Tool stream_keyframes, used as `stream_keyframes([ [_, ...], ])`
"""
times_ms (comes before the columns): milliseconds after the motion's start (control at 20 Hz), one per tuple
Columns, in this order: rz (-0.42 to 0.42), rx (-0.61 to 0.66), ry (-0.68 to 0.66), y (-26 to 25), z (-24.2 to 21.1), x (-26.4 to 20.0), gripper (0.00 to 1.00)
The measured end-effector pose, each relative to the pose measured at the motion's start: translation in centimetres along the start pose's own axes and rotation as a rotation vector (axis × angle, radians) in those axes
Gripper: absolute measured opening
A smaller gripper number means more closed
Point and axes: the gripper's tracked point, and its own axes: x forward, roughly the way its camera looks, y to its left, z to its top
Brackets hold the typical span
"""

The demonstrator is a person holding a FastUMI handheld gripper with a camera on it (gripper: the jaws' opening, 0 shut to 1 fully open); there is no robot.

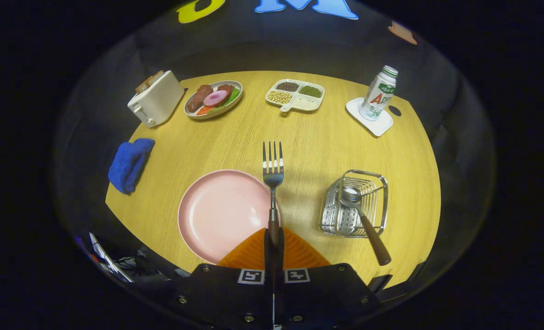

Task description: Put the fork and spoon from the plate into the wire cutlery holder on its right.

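Note:
My gripper (274, 238) is shut on the brown handle of a metal fork (272, 172), whose tines point straight ahead beyond the fingers. The fork hangs above the right rim of an empty pink plate (221, 213) on the yellow table. To the right of the plate stands the wire cutlery holder (356, 204). A spoon (361, 215) with a brown handle rests in it, bowl inside, handle sticking out toward me.
Farther back on the table (308, 137) are a white toaster (156, 98), an oval dish of food (213, 98), a divided tray of beans (294, 95) and a bottle (379, 94) on a white coaster. A blue cloth (129, 164) lies at the left edge.

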Motion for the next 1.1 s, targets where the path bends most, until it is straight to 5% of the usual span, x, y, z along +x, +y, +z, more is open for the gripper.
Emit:
stream_keyframes([
  [550,-0.08,0.068,0.037,-7.6,-1.7,-3.1,0.02],
  [1100,-0.074,0.028,0.231,-8.6,-5.2,-2.1,0.02],
])
